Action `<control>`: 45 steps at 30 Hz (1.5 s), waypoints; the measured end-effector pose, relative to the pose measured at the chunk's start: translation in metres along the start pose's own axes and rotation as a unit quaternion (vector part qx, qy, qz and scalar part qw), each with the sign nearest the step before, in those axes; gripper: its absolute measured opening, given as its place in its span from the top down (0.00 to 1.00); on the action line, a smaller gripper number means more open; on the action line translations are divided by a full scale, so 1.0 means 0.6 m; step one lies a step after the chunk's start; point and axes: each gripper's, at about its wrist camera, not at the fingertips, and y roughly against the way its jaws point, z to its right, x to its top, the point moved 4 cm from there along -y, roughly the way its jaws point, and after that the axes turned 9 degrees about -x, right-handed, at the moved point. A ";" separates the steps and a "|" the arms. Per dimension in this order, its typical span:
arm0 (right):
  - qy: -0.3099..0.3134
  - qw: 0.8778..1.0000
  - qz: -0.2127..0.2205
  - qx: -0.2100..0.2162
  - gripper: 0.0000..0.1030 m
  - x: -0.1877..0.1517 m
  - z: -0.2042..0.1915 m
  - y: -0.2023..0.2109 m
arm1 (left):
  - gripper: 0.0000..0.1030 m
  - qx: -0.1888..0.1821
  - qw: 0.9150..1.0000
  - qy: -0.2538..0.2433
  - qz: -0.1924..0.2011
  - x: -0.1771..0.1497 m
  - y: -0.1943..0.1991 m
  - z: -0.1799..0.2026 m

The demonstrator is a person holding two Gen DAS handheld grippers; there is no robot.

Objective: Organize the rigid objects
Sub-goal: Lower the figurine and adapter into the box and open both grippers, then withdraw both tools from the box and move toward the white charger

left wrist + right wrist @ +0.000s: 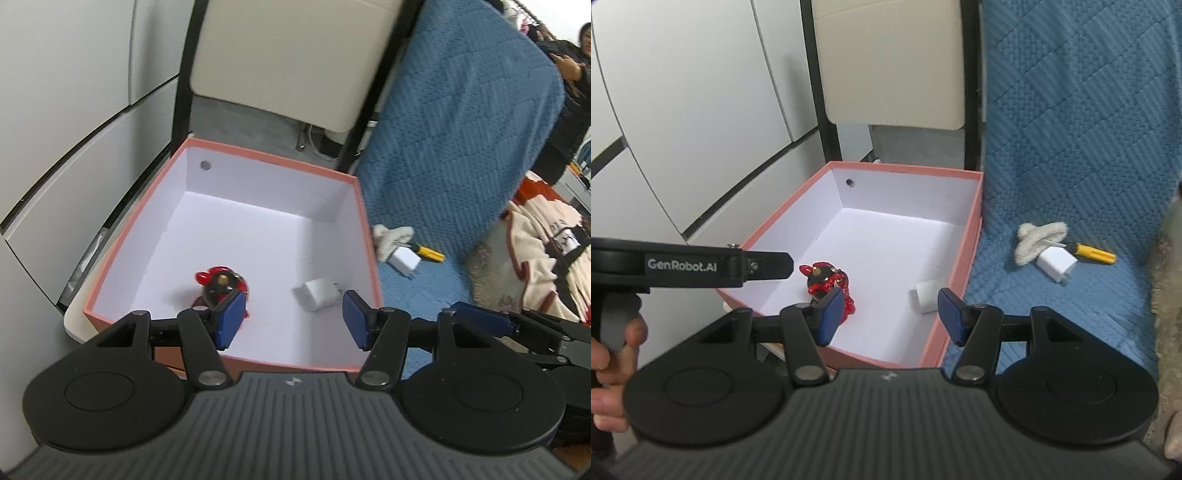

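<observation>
Both grippers over the pink box [364,236], nothing held. Left gripper [291,319] fingers spread, empty. Right gripper [886,315] same, spread and empty. Red figurine [829,284] and white charger [925,295] lie on the box floor beyond the fingertips; figurine looks tipped, partly hidden.

Cabinet panels [701,122]: pale grey, glossy, dark seams between them; left side of both views.
Chair back [890,62]: cream padding in a black frame, upright behind everything.
Blue quilt [1071,140]: textured weave, draped over the right side and spread flat lower down.
Patterned blanket [546,258]: cream with red edging, far right, left wrist view only.
Person [569,92]: dark clothing, top right corner, standing well apart.
Cable [314,136]: white, on the floor under the chair.
</observation>
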 end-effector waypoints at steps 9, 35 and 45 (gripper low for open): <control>-0.017 0.999 0.031 -0.027 0.43 -0.030 0.053 0.082 | 0.38 -0.020 0.999 -0.027 0.012 -0.040 0.040 0.092; -0.089 0.990 0.037 -0.102 0.43 -0.200 0.230 0.206 | 0.37 -0.063 0.995 -0.076 -0.021 -0.195 0.032 0.290; -0.094 0.991 0.020 -0.097 0.43 -0.200 0.256 0.145 | 0.37 -0.059 0.995 -0.073 -0.041 -0.157 -0.049 0.294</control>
